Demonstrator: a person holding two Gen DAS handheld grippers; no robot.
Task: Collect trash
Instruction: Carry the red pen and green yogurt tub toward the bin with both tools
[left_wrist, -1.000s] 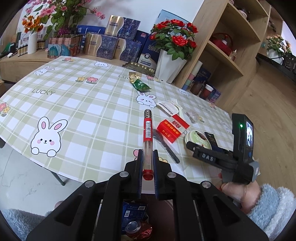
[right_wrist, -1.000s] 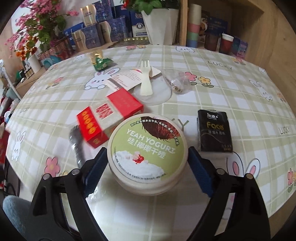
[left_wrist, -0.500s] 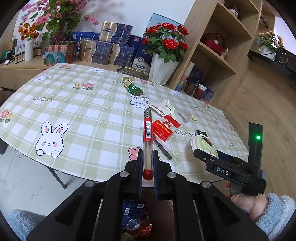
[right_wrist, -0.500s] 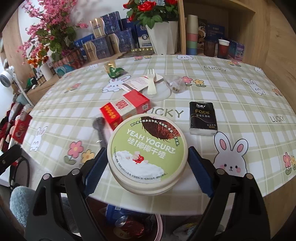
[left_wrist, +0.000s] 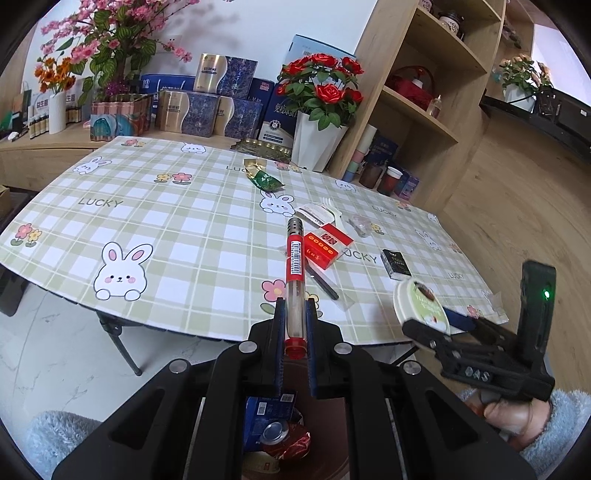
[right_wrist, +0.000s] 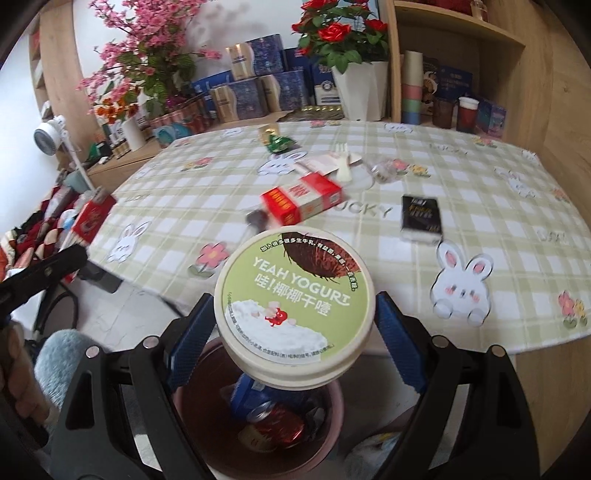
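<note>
My left gripper (left_wrist: 295, 317) is clamped on the red-capped tube (left_wrist: 295, 280), my right gripper (right_wrist: 295, 325) spread wide around the yogurt tub (right_wrist: 295, 306), both off the table (left_wrist: 184, 229) edge above the bin (right_wrist: 328, 439).

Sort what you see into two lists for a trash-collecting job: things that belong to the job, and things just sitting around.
Part of the job:
- yogurt tub, held in the right gripper
- red-capped tube, held in the left gripper
- trash bin
- red box
- green wrapper
- plastic fork

Just lying about:
- rose pot
- boxed goods
- shelf cups
</note>
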